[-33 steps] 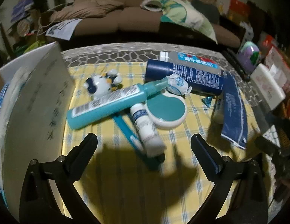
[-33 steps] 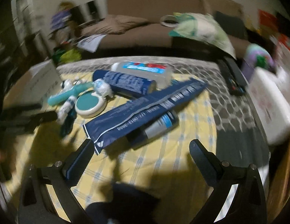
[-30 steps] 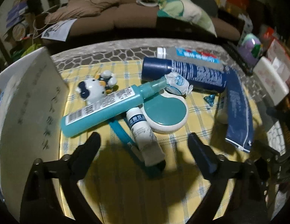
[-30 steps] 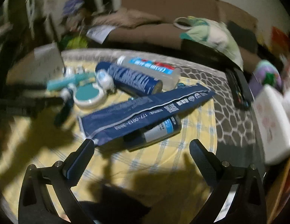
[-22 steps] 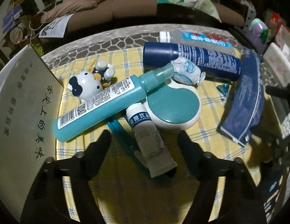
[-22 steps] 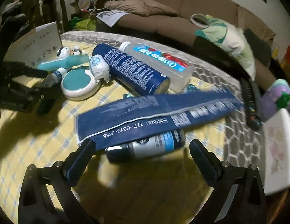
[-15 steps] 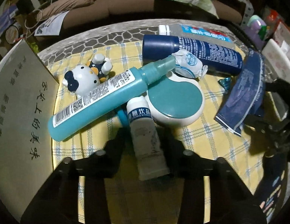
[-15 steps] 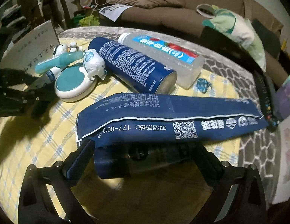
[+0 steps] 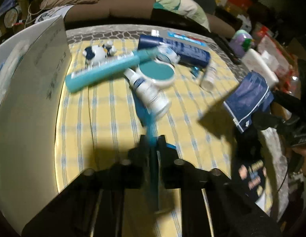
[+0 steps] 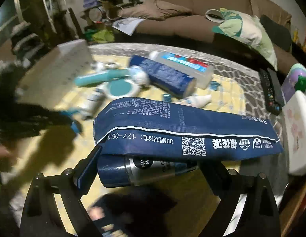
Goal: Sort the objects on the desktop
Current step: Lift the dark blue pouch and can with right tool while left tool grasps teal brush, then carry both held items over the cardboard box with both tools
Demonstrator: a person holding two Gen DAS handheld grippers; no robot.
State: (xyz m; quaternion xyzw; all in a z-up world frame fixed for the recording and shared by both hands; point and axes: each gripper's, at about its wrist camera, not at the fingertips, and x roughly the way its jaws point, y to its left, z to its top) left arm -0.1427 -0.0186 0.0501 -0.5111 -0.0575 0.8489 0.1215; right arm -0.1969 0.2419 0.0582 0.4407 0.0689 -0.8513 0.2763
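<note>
Left tongs: pressed together on the teal toothbrush, pinching its handle. 1.1 s ago they hung spread above the pile; they have since closed and drawn the brush out from under the small white tube, clear of the heap.

Right tongs: clamped on a blue-and-silver can, with the blue pouch draped over it. Both were lying on the yellow cloth 1.1 s ago; now they ride lifted over the desk's right edge.

Remaining on cloth, toward the far edge:
- 1 teal bottle
- 1 round compact
- 1 cat figure
- 1 dark blue canister
- 1 clear bottle
- 1 small white bottle

Left edge: white box, standing.

Status: 3 items freed from the clutter; judged early in sorting, both loads awaiting placement, most probably in or beside the box.
</note>
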